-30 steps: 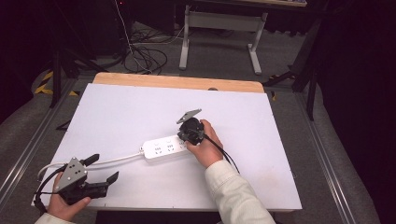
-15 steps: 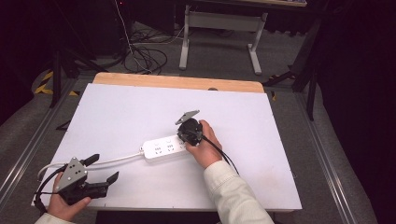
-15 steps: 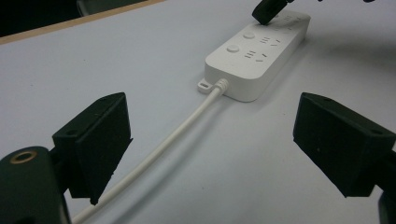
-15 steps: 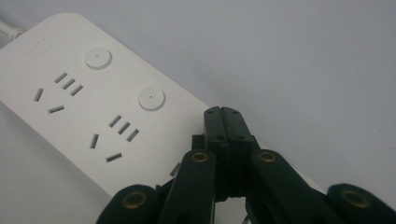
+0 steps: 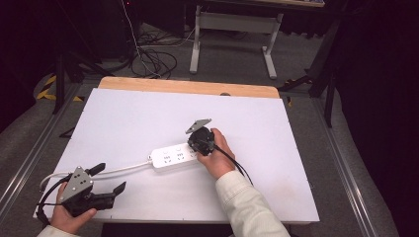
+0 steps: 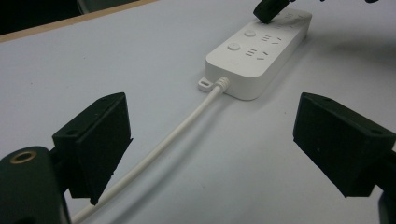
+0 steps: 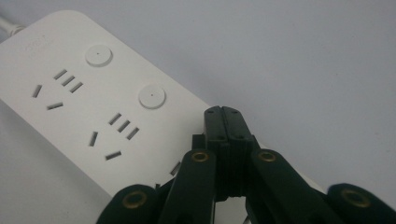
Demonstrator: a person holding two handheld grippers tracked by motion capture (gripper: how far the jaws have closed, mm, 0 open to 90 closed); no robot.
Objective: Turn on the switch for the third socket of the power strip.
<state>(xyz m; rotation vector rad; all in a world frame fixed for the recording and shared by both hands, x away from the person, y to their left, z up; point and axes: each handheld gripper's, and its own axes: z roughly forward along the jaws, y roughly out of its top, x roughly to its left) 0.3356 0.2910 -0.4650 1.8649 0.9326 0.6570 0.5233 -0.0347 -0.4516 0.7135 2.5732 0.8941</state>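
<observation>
Overhead, high view: right gripper [image 5: 198, 143] rests on the white power strip's [image 5: 173, 157] far end; left gripper [image 5: 107, 178] sits well apart near the table [image 5: 296, 148] corner.
Left gripper view: jaws spread wide, empty; strip's white cord [image 6: 163, 144] runs between them.
Right gripper view: jaws pressed together, tips on the strip, just beyond its round buttons [image 7: 152, 96].

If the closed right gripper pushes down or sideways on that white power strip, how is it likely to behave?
The power strip lies flat and low on the table, so it should slide rather than tip. Its smooth hard shell will probably let the right gripper, jaws together, slip. The white cord curves loosely, so it looks floppy and would likely trail behind.
</observation>
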